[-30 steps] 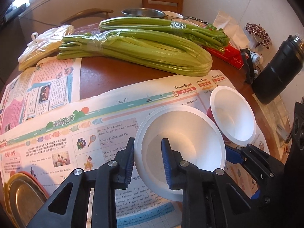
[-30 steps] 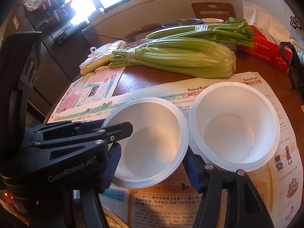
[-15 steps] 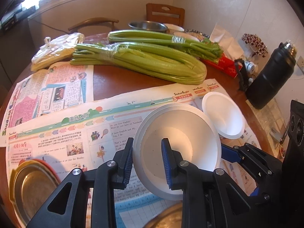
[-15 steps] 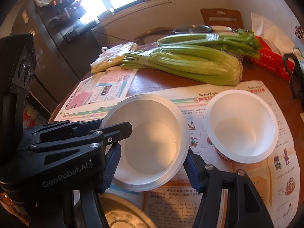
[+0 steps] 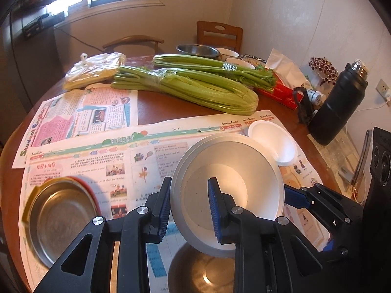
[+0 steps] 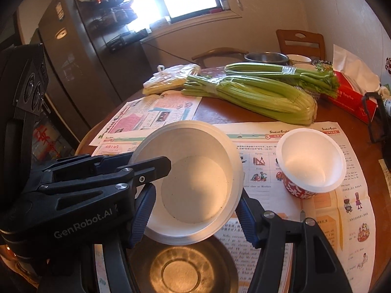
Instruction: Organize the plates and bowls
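Above steel bowl [image 6: 182,272]: both fingers grip white bowl [image 6: 193,183] rim; newspaper [image 5: 97,151] around.

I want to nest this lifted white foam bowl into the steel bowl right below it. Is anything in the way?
Nothing visible. The white foam bowl, gripped by the left gripper and right gripper, hangs above the shiny steel bowl, whose visible inside looks empty. The red-patterned paper cup stands apart, to the side.
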